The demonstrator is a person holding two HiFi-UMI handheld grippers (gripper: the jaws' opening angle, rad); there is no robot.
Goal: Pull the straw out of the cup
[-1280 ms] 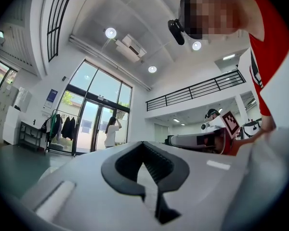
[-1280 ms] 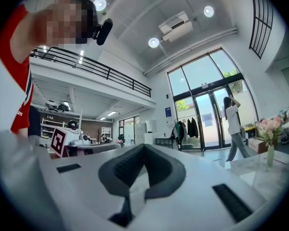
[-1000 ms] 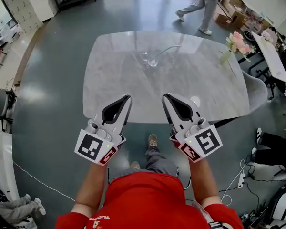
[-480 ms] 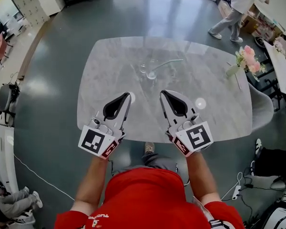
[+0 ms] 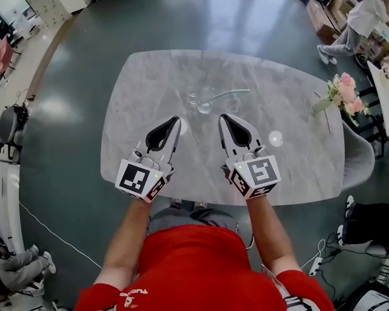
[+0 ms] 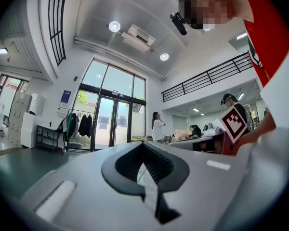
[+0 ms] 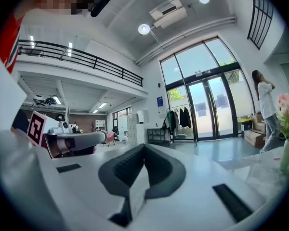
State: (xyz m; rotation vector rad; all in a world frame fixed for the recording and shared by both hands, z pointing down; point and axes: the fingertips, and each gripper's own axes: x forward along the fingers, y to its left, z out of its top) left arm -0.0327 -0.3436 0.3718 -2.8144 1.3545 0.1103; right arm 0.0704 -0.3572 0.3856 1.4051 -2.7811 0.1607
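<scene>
The left gripper (image 5: 176,119) and right gripper (image 5: 224,118) are being held level, side by side, over the table's (image 5: 292,167) near half. Both pairs of jaws are being kept pressed together on nothing. One cup (image 5: 205,107) is being left mid-table, just beyond them, with one straw (image 5: 230,94) leaning right.

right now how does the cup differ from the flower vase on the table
The cup is clear glass and sits near the middle of the table. The vase is pale and sits by the table's right edge in the head view. The cup holds a single straw leaning right, while the vase holds pink flowers. Both rest on the same marble top.
</scene>
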